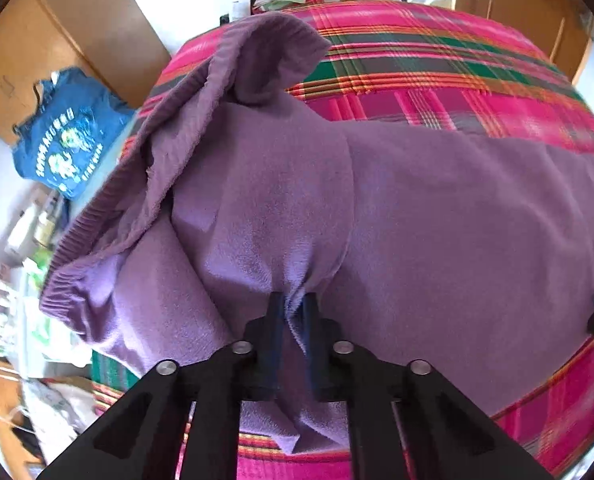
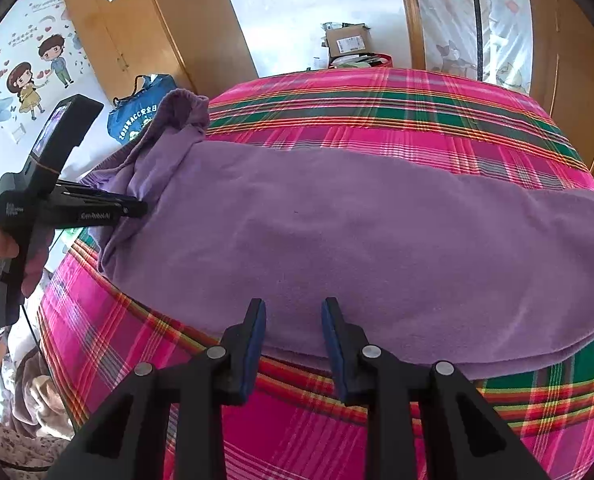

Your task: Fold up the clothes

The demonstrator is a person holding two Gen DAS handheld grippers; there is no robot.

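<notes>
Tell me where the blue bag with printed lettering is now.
The blue bag with printed lettering stands off the left side of the plaid-covered bed, before the wooden wardrobe and behind the raised end of the purple fleece garment.

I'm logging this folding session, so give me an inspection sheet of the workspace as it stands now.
Surface: pink, green and orange plaid bedspread, smooth.
Job's things: purple fleece garment spread across it, ribbed hem bunched at the left end.
Clutter: cardboard box beyond the far edge.
Grippers: left tool shut on a fleece fold; right tool open over the near edge.
Cables: nothing seen.
Surroundings: wooden wardrobe, blue printed bag, cartoon couple wall sticker.
</notes>
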